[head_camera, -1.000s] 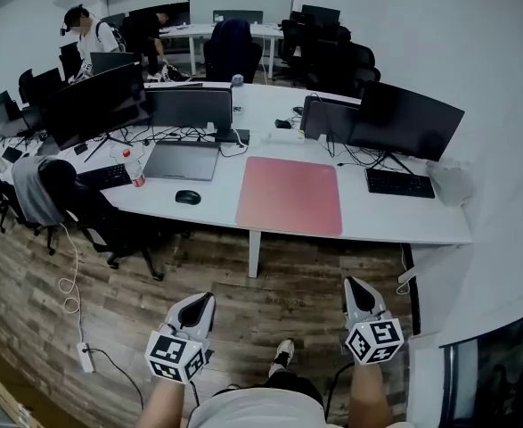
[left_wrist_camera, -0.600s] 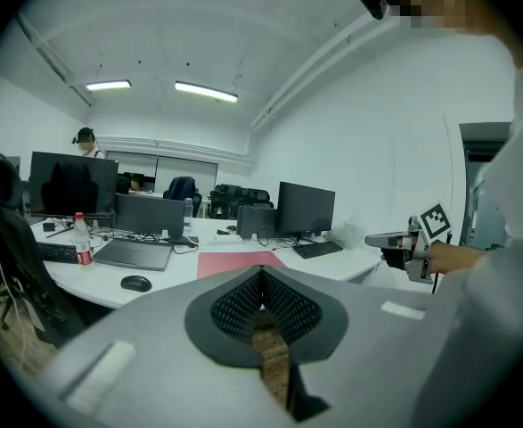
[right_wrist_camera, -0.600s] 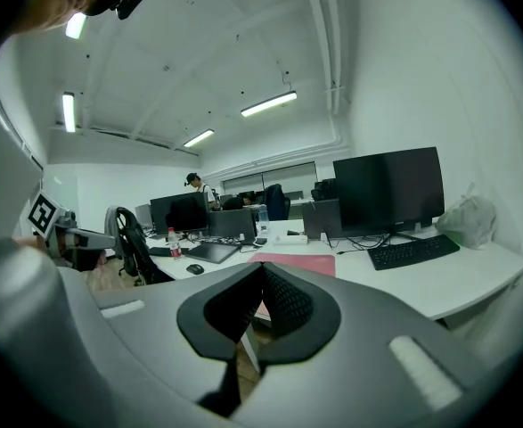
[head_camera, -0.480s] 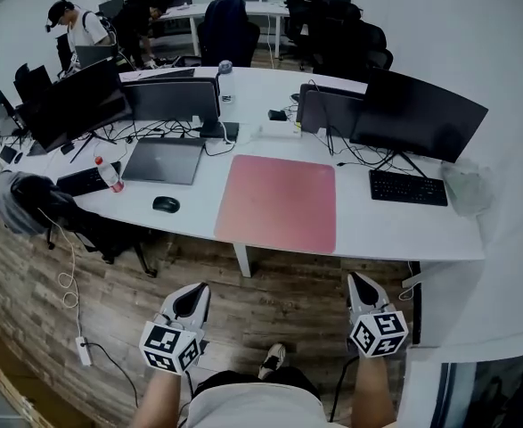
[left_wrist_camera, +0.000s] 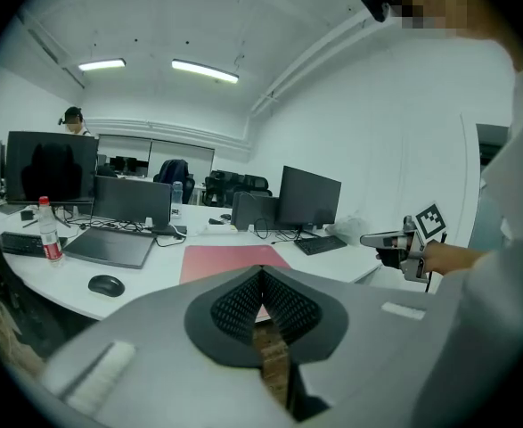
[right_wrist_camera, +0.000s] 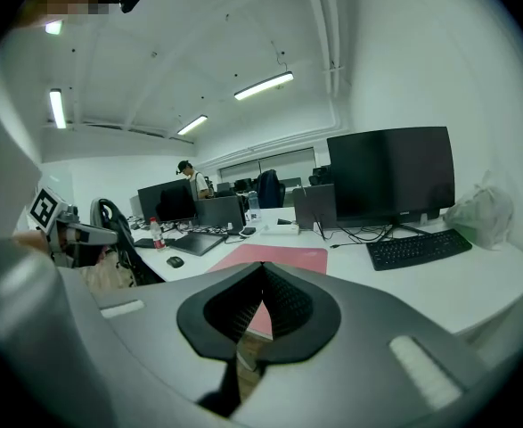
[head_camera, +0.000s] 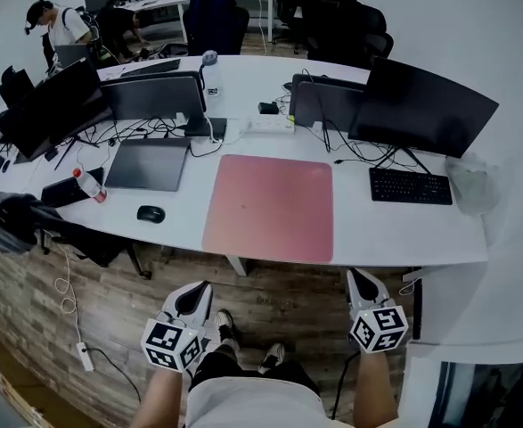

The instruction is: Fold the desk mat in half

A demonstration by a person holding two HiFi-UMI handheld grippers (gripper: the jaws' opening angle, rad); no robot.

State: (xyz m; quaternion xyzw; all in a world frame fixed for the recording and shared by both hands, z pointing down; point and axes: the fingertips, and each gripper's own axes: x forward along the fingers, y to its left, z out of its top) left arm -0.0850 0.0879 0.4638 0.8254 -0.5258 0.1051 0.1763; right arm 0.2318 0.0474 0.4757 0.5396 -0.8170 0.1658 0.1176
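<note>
The left gripper (head_camera: 197, 294) has its jaws pressed together with nothing between them, and the right gripper (head_camera: 359, 282) is closed and empty in the same way. Both are held over the wooden floor (head_camera: 110, 310), short of the edge of the white desk (head_camera: 404, 230). The pink desk mat (head_camera: 270, 208) lies flat and unfolded on the desk, ahead of both grippers. A mouse (head_camera: 151, 213) sits ahead of the left gripper, and a keyboard (head_camera: 410, 186) ahead of the right one.
</note>
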